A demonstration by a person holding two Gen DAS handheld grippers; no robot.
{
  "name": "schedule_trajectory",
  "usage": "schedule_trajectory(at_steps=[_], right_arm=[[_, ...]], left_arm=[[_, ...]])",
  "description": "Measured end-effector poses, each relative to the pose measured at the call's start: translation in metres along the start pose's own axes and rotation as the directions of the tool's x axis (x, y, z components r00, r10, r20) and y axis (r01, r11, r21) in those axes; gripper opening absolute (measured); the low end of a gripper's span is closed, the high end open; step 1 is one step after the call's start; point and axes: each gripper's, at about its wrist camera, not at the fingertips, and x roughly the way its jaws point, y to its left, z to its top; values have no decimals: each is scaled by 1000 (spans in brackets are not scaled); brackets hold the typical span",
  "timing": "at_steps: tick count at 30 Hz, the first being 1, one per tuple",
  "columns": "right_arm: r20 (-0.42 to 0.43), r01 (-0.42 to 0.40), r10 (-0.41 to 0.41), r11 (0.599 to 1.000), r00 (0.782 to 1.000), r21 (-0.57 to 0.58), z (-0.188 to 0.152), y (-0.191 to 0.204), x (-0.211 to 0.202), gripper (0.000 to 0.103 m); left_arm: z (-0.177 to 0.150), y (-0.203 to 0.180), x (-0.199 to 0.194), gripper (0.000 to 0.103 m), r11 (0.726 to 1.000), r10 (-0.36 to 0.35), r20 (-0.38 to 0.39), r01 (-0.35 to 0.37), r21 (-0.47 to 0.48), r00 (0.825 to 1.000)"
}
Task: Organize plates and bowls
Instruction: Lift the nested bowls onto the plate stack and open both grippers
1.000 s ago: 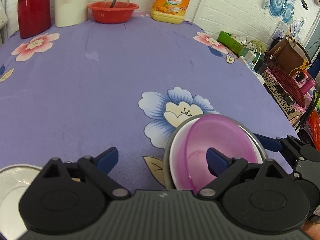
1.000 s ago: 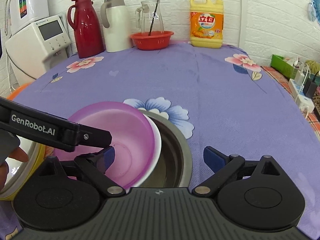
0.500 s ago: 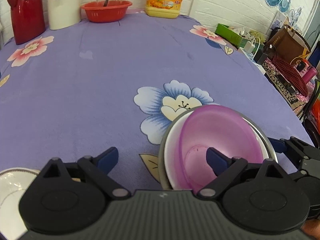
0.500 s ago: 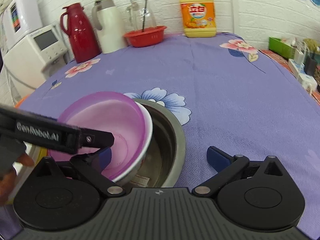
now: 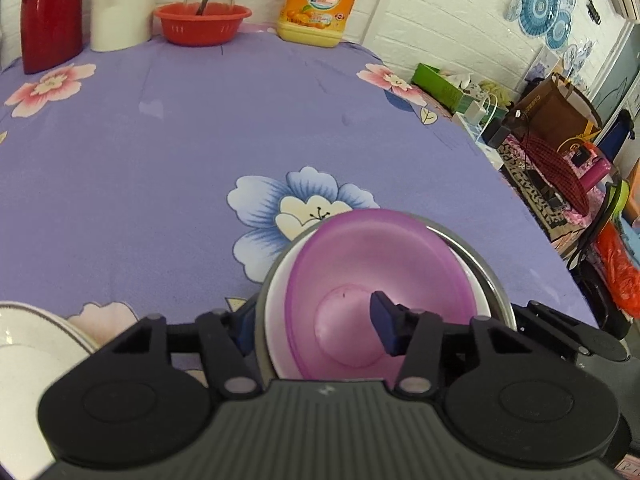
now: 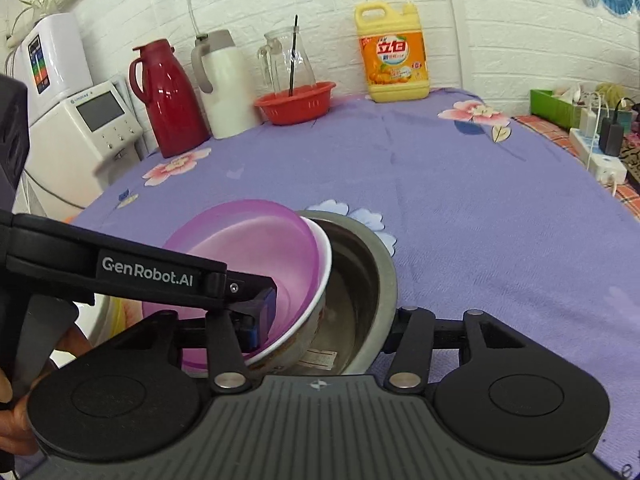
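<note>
— What do you have on the stack?

— I see a purple bowl (image 5: 376, 280) nested in a white bowl (image 5: 280, 300), and both sit tilted inside a steel bowl (image 6: 372, 264). The stack is at the near edge of the bench (image 5: 160, 160), on the blue flower print of the purple cloth.

— And the left gripper?

— My left gripper (image 5: 316, 326) is clamped across the near rims: one finger (image 5: 384, 320) sits inside the purple bowl, the other is outside the steel rim, mostly hidden behind it. So it is closed on the stack. From the right wrist view I see that inner finger pressing against the purple wall.

— The right one?

— My right gripper (image 6: 320, 320) straddles the stack from its side. Its left finger (image 6: 250, 332) is against the inside of the purple bowl, just beside the left gripper's finger. Its right finger is hidden behind the steel rim, so I cannot tell whether it is gripping.

— Anything around it?

— A white plate (image 5: 36, 344) lies at the near left corner. Along the far edge stand a red thermos (image 6: 168, 100), a white thermos (image 6: 224, 84), a red basket (image 6: 296, 102) with a glass jug (image 6: 286, 60) behind it, and a yellow detergent bottle (image 6: 394, 56).
</note>
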Motion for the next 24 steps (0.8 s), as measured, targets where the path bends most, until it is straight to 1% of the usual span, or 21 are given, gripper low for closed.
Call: schedule_trajectory(at_steps=[3,5,8,12,16,20,22,24], right_arm=[[24,17,-16,999,1000,-33,7,11,-11,86],[45,5,-2,998,999,-55,12,20,-15,86],[60,-46,52,995,997,-84,18,42,-15,87],[50,-143,151,981,987,-133,21,81,-5,87],[-2,-248,252,952,968,-179,16,125,9,87],[-86,-326,315,922,945,-209,2,156,22,89],[-117,-340,322,915,940,-218,-4,164,26,90],[-131,-336,314,917,940,-216,-7,167,29,93]], left_arm=[[2,1,-17,52,1000,-8,35,8,-4,999],[3,7,-34,52,1000,7,67,-7,0,998],[2,23,-60,52,999,52,108,-52,-10,993],[-9,59,-96,52,988,145,145,-136,-70,979],[-32,102,-124,52,965,233,143,-211,-157,962],[-57,130,-135,52,941,298,116,-272,-202,947],[-64,139,-134,52,937,304,100,-278,-211,947],[-67,143,-133,49,943,286,104,-260,-210,952]])
